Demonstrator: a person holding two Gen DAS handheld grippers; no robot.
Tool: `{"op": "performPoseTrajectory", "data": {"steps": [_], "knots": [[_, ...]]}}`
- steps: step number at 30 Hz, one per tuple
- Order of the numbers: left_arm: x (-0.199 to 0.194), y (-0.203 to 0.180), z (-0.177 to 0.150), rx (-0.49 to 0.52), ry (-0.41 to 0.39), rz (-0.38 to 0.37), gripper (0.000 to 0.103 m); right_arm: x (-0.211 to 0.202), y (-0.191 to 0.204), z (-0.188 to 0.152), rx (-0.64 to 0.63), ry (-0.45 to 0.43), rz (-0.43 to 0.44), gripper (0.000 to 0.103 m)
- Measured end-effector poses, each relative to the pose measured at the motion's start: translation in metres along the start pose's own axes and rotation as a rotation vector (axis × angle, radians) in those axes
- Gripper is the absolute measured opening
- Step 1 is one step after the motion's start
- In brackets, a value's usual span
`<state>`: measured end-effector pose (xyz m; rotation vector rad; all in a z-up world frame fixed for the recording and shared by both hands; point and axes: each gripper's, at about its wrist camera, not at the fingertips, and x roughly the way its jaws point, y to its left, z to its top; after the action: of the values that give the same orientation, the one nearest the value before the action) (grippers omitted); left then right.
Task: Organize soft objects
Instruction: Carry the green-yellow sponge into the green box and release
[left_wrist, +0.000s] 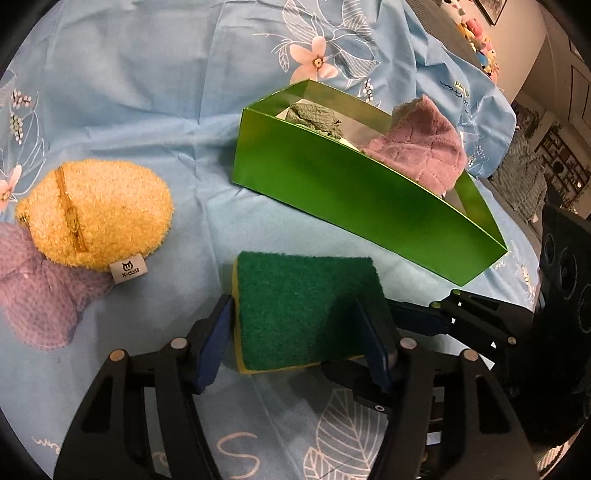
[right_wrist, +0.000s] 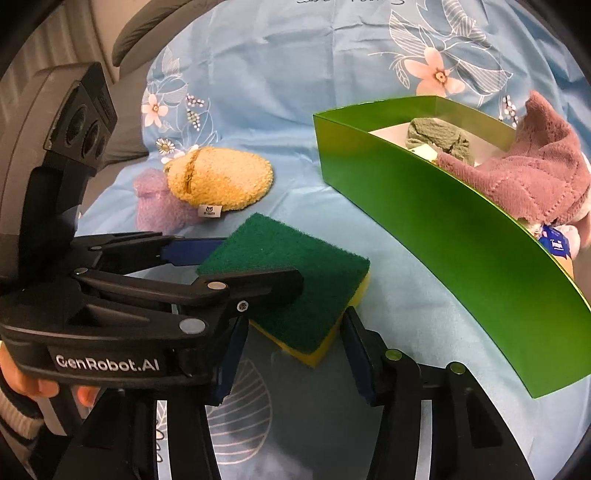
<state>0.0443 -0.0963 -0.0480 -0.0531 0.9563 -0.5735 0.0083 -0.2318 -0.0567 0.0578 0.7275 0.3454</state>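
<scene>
A green-topped yellow sponge lies on the blue floral cloth. My left gripper is shut on the sponge, one finger on each side; it also shows in the right wrist view. My right gripper is open just behind the sponge, its fingers straddling the near corner without clear contact. A green box holds a grey-green cloth and a pink quilted cloth. A yellow fuzzy pouch lies on a lilac cloth at the left.
The blue floral cloth covers the whole surface. The box stands to the right of the sponge. A blue-labelled item lies in the box under the pink cloth. Plush toys and furniture stand beyond the far right edge.
</scene>
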Motion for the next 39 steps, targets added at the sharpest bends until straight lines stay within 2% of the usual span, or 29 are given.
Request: {"op": "performPoseTrajectory", "data": {"steps": [21, 39], "knots": [[-0.033, -0.007, 0.006, 0.018, -0.118, 0.038, 0.063, -0.028, 0.008, 0.008, 0.005, -0.131, 0.067, 0.053], [-0.046, -0.030, 0.007, 0.060, -0.188, 0.061, 0.064, -0.053, 0.000, 0.006, 0.006, -0.205, 0.066, 0.053]]}}
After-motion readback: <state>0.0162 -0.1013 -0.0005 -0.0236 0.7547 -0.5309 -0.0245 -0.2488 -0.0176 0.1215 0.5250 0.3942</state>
